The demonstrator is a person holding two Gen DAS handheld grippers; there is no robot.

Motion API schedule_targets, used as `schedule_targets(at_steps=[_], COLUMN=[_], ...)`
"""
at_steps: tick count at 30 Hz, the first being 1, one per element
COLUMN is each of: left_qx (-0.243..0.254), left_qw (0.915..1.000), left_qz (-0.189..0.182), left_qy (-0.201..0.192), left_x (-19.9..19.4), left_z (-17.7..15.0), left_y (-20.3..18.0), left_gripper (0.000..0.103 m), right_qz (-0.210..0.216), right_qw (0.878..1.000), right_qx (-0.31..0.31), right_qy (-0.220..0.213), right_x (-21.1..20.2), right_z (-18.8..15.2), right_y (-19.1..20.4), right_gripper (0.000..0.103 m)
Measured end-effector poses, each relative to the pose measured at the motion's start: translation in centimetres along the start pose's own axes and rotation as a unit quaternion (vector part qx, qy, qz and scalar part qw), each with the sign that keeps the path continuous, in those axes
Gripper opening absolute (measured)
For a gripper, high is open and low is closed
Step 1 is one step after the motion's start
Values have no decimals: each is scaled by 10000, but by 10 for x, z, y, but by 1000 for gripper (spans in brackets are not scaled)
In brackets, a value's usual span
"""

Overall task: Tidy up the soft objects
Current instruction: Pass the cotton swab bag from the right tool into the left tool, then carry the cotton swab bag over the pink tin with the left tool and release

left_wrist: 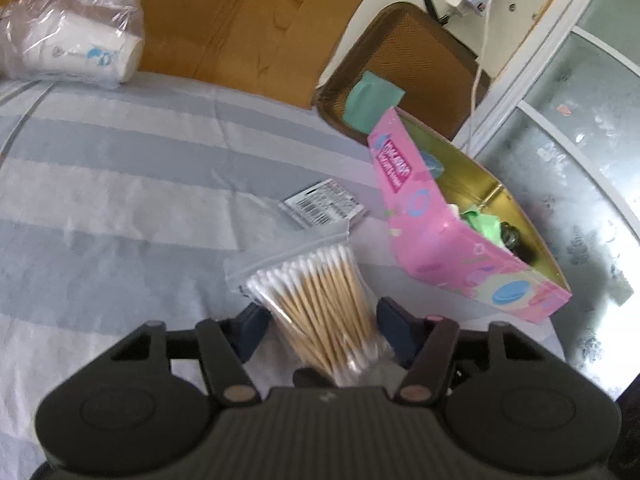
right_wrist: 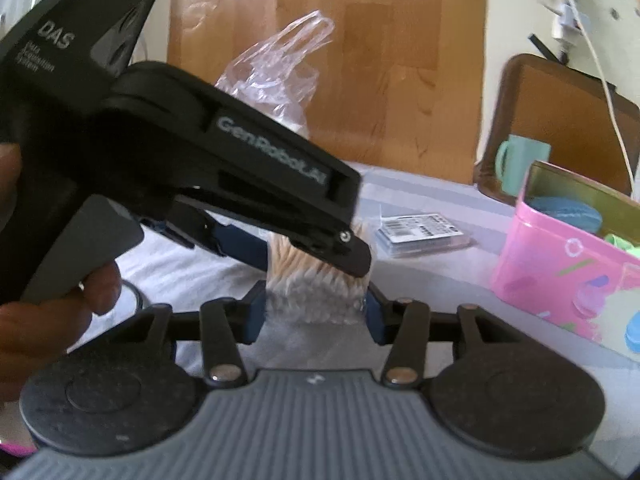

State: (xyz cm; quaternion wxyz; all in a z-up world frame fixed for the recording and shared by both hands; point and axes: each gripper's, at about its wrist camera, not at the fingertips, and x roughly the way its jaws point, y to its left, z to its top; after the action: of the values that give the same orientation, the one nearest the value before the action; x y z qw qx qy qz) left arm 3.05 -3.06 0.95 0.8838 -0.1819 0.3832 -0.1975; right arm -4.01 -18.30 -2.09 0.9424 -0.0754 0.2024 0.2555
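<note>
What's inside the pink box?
Inside the pink box you can see a blue round thing, something green and a dark object. The pink wall covers the rest, so the bottom stays hidden.

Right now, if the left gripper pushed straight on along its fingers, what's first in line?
The left gripper already has the cotton swab bag between its pads. Beyond the bag, probably the barcoded packet on the striped sheet; depth is unclear.

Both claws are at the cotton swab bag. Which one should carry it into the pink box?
Left, probably. The left claw grips the cotton swab bag around its middle, and the open pink box lies just ahead to its right. The right claw only holds the bag's end, beneath the left tool.
</note>
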Motion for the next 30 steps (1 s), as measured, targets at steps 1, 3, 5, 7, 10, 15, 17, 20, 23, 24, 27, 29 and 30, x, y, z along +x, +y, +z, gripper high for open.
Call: schedule_targets(at_steps=[1, 3, 5, 7, 10, 15, 17, 20, 23, 24, 27, 29, 30], left_qx=[52, 169, 318, 493, 804, 1220, 1279, 1350, 1643, 1685, 1543, 1559, 1600], left_qw=[10000, 9998, 9992, 9982, 9954, 9896, 9887, 9878, 9856, 9851, 9878, 9876, 9869], left_qz=[-29, -88, -184, -269, -425, -682, -737, -760, -234, -88, -25, -33, 65], left_qy=[-32, -78, -153, -222, -300, -346, -279, -146, -311, -321, -220, -202, -212], left_x=[-2, -4, -5, -5, 1, 23, 39, 69, 99, 106, 116, 117, 118], left_z=[2, 6, 13, 22, 39, 65, 74, 91, 103, 103, 99, 91, 87], left_y=[-3, -12, -24, -39, -66, -112, -125, -148, -168, -171, -164, -158, -156], left_gripper=[60, 59, 59, 59, 59, 58, 58, 66, 80, 80, 79, 79, 79], right_qz=[-22, -112, -305, -468, -725, -1239, -1415, -1728, -2320, -2583, -3018, -2892, -2898], right_qw=[10000, 9996, 9985, 9970, 9937, 9852, 9825, 9771, 9657, 9610, 9496, 9508, 9493], right_qx=[54, 51, -50, -75, -8, 148, 246, 467, 622, 613, 694, 887, 976], right_qy=[-68, -245, -443, -611, -856, -1179, -1188, -1153, -984, -780, -485, -668, -734], right_x=[-2, -8, -15, -20, -29, -41, -38, -30, -7, 8, 16, 4, -2], right_z=[0, 0, 2, 7, 16, 30, 34, 38, 47, 50, 41, 32, 28], right_y=[-2, -3, -5, -10, -26, -63, -81, -108, -136, -149, -168, -172, -171], right_gripper=[52, 52, 52, 52, 52, 52, 52, 53, 58, 58, 58, 58, 58])
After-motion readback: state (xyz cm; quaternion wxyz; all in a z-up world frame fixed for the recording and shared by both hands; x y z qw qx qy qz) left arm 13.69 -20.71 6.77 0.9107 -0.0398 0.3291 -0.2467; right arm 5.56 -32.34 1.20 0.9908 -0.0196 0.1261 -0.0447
